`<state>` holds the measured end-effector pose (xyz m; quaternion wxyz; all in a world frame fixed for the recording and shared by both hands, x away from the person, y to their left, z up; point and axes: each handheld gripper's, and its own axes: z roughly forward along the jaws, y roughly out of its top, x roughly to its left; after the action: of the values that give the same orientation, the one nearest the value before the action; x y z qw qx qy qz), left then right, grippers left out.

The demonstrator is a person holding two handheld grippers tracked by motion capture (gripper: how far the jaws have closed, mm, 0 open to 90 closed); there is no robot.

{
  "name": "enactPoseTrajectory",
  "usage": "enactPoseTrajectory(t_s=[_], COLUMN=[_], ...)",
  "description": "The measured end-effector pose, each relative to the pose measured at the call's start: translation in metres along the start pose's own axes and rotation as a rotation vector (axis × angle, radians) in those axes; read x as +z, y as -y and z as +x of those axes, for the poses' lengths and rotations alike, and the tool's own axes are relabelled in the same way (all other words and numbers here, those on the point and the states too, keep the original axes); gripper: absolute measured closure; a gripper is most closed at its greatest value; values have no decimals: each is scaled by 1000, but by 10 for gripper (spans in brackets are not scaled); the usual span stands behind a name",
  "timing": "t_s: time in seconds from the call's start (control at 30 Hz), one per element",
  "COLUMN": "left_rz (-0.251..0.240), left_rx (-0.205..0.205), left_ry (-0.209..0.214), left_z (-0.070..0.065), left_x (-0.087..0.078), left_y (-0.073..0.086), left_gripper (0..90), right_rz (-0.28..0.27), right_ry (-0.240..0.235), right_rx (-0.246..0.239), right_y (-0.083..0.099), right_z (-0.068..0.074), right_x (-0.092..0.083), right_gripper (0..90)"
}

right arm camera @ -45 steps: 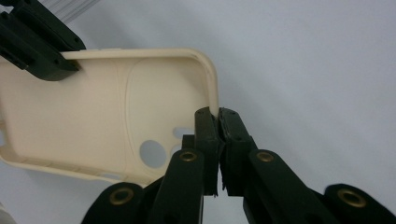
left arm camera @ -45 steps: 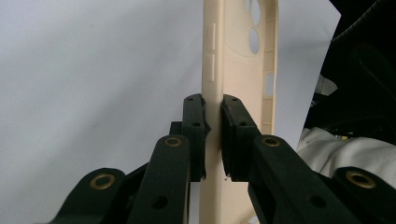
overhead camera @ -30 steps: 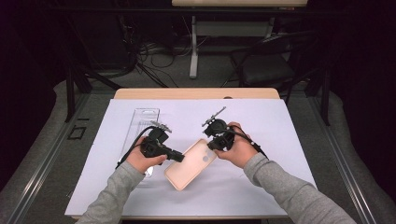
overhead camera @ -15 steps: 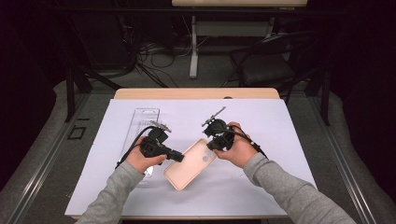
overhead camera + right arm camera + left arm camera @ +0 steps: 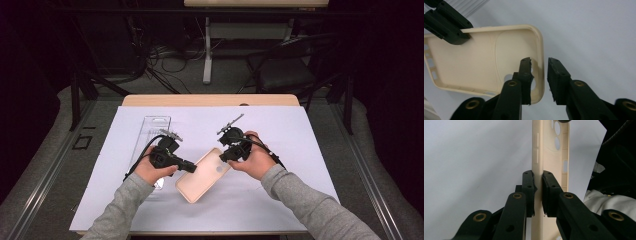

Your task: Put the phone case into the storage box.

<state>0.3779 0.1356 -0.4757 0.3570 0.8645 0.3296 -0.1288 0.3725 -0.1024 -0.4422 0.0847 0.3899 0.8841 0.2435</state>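
high view: above the person's side, facing forward and down over the desk (image 5: 310,150), far | both hand-held gripper views: close, along their own jaws | shared: cream phone case (image 5: 202,175) (image 5: 549,152) (image 5: 474,65)

The phone case (image 5: 202,175) lies mid-table between both hands — a clear tray (image 5: 152,135) far left, behind.

The right gripper (image 5: 539,75) has just been opening its jaws: its pads now stand apart on either side of the end rim of the cream phone case (image 5: 202,175), the outer pad clear of the rim. A second ago that gripper was clamped shut on the same rim.
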Motion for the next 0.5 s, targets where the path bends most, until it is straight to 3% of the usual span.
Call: enactPoseTrajectory(t_s=[0.17,0.33,0.5], left_rz=[-8,-34,-100], left_rx=[-1,-10,-15], left_ry=[-7,-19,-45], left_z=[1,2,3], left_x=[-1,-3,-8], left_y=[0,1,3], left_gripper=[824,824,823], right_rz=[-25,-83,-127], right_ry=[-5,-19,-20], right_rx=[23,56,67], right_y=[1,3,7], right_z=[-2,-7,-14], right_x=[-1,-8,-14], right_gripper=[651,593,551])
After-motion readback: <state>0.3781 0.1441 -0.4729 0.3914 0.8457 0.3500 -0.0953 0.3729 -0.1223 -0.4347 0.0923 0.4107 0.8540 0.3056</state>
